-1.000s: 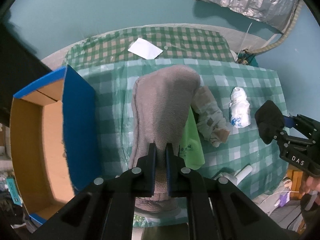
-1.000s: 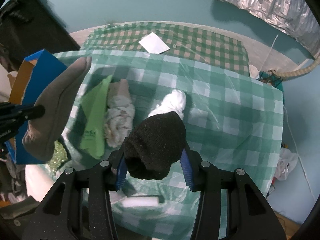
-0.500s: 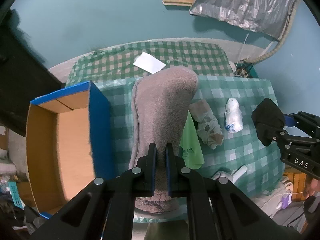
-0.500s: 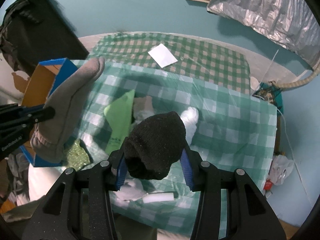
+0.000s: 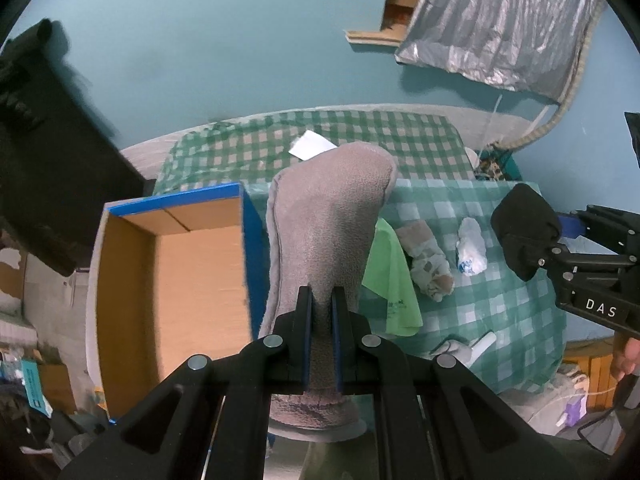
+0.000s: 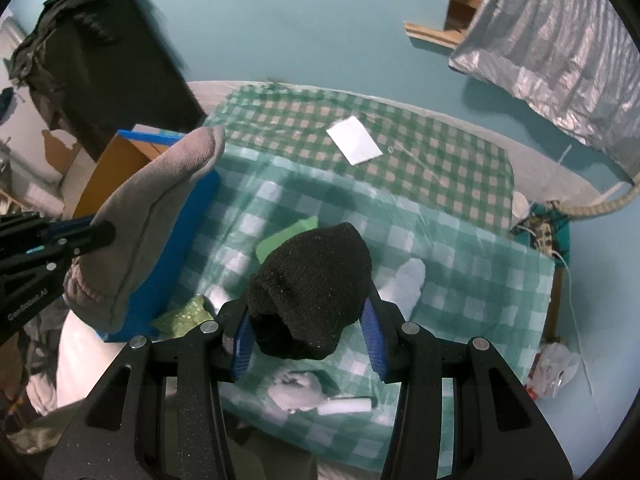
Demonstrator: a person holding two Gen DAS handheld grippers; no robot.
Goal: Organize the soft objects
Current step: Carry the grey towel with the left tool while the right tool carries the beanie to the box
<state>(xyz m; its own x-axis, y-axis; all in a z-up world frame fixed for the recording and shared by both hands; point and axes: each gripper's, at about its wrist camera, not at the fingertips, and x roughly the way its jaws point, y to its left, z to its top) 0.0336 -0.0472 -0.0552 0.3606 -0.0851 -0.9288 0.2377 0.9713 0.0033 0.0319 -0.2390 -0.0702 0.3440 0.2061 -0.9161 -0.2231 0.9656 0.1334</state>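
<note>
Two pinched socks, grey, black

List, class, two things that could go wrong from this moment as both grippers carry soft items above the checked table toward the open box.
1. The left gripper pinches the grey sock near its cuff only; the long free end could catch the blue box wall and drape outside.
2. The right gripper clamps the bulky black sock bundle only at its sides, so it might slip out over the table.
</note>
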